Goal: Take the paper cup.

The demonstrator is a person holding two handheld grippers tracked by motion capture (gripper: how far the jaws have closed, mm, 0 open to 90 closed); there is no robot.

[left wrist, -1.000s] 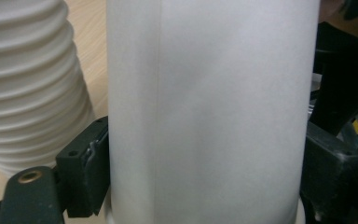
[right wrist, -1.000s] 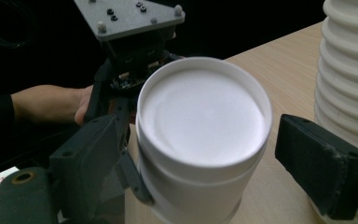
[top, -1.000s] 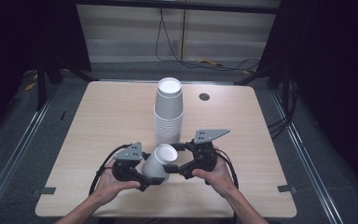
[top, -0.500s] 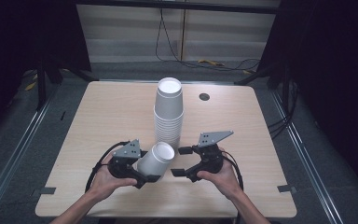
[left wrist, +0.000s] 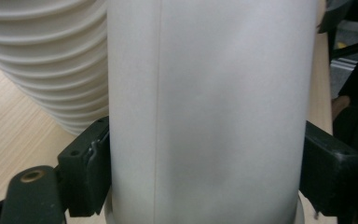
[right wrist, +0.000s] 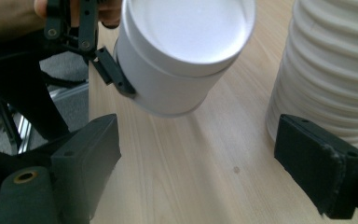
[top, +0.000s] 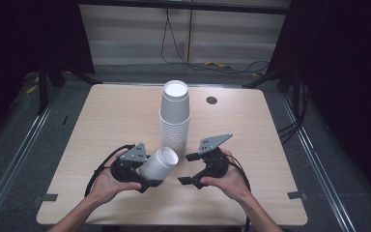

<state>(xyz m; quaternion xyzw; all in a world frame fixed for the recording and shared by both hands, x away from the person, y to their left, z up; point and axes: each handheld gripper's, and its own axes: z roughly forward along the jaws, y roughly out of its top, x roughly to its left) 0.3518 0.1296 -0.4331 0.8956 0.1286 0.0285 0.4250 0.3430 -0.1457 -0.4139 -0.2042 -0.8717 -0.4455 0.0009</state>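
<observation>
My left gripper [top: 147, 176] clamps the white paper cup [top: 158, 163] at lower centre, tilted; my right gripper [top: 187, 169], jaws spread, stands empty just right.

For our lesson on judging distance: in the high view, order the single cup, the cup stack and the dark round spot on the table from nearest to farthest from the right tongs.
1. Single cup, just left of the right tongs, held in the left tongs.
2. Cup stack, just behind.
3. Dark spot, near the far edge.

High view above the table [top: 101, 121] looking forward and down, gripper views close, all sharing the cup stack [top: 175, 116].
</observation>
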